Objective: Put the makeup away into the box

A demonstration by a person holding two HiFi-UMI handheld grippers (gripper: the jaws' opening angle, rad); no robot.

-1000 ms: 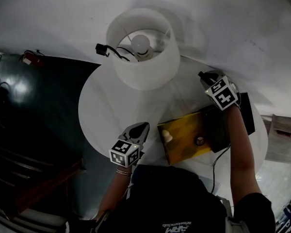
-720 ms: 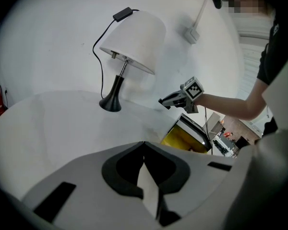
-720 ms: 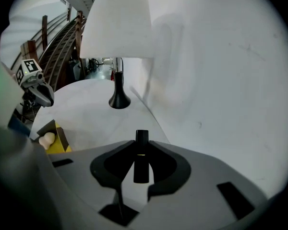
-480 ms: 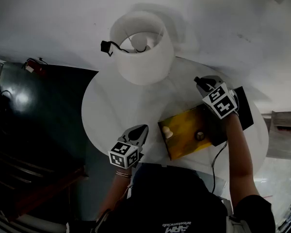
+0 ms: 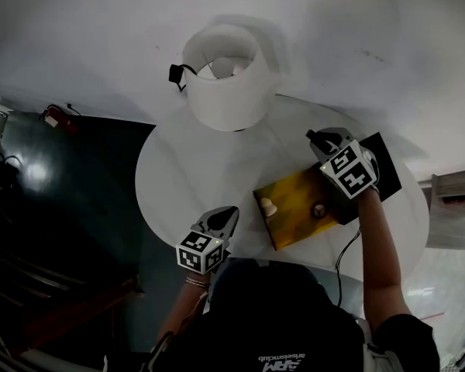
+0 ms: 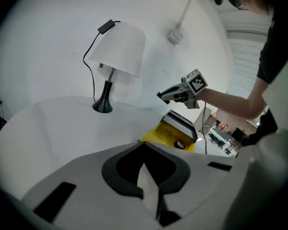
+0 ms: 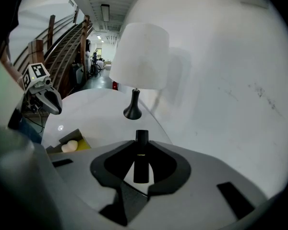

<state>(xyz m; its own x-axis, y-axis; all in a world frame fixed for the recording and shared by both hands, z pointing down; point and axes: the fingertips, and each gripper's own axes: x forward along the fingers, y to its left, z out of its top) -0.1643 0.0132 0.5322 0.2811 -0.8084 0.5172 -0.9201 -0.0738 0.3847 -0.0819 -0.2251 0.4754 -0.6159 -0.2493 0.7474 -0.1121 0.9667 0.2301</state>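
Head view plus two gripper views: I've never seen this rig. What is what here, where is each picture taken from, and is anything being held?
There is no robot: a person holds a two-jaw gripper in each hand. The head view looks down from a camera on the person's head. Each gripper view looks along that gripper's own jaws. On the round white table stand a white-shaded lamp and an open yellow box with a dark lid. In the box lie a pale egg-shaped sponge and a small dark round item. The left gripper is shut and empty. The right gripper holds a slim black tube.
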